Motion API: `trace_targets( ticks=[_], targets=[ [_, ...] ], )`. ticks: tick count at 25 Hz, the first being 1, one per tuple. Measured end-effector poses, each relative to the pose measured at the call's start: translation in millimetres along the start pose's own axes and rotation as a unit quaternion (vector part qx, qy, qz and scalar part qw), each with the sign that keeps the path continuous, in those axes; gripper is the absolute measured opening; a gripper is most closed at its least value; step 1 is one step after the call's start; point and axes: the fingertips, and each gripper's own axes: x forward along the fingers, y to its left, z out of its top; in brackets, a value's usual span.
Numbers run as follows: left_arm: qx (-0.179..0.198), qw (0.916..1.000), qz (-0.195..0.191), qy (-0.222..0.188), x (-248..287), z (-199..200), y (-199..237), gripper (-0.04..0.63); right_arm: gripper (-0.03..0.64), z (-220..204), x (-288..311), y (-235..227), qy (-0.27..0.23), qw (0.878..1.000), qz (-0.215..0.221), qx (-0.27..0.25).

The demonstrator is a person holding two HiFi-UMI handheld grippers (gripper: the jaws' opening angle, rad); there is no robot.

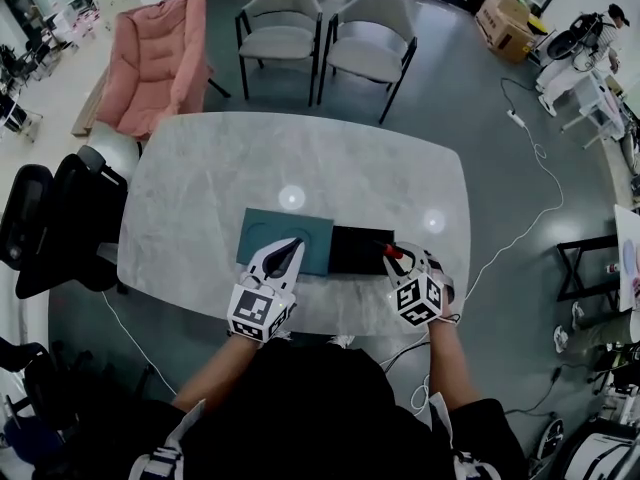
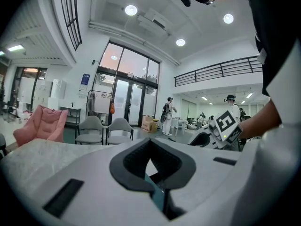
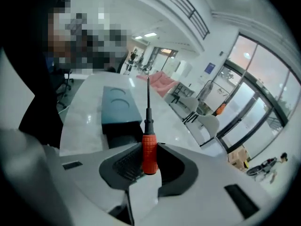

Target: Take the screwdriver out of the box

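Observation:
A red-handled screwdriver (image 3: pixel 149 147) with a thin black shaft stands up between the pads of my right gripper (image 3: pixel 149 160), which is shut on the handle. In the head view that gripper (image 1: pixel 404 264) hangs over the right end of the open black box (image 1: pixel 358 251), with the screwdriver (image 1: pixel 393 252) lifted above it. The teal lid (image 1: pixel 288 236) lies flat to the left of the box. My left gripper (image 1: pixel 281 262) rests on the lid's near edge. In the left gripper view its jaws (image 2: pixel 153 167) are closed on a teal edge (image 2: pixel 158 193).
The box sits near the front edge of a pale marble table (image 1: pixel 200 188). Two grey chairs (image 1: pixel 325 38) and a pink armchair (image 1: pixel 155 63) stand behind the table. A black office chair (image 1: pixel 55 223) is at the left. A cable (image 1: pixel 530 208) runs across the floor at the right.

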Motion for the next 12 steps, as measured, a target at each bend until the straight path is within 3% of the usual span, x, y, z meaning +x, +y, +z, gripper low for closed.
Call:
trace_targets(
  ticks=[3, 6, 9, 12],
  targets=[
    [0.004, 1.0, -0.003, -0.006, -1.9, 6.4, -2.8, 0.006, 0.11, 22.2, -17.8, -3.1, -0.053, 0.996, -0.037, 0.053],
    [0.008, 0.9999, -0.005, -0.014, -3.4, 13.9, -5.8, 0.006, 0.11, 43.1, -36.4, -8.0, -0.109, 0.985, -0.07, 0.116],
    [0.012, 0.9997, -0.007, -0.018, -5.1, 18.0, -9.1, 0.006, 0.11, 63.4, -54.5, -13.5, -0.177, 0.96, -0.095, 0.194],
    [0.015, 0.9996, -0.01, -0.024, -6.6, 23.9, -14.4, 0.006, 0.11, 75.6, -75.4, -20.9, -0.236, 0.925, -0.11, 0.278]
  ],
)
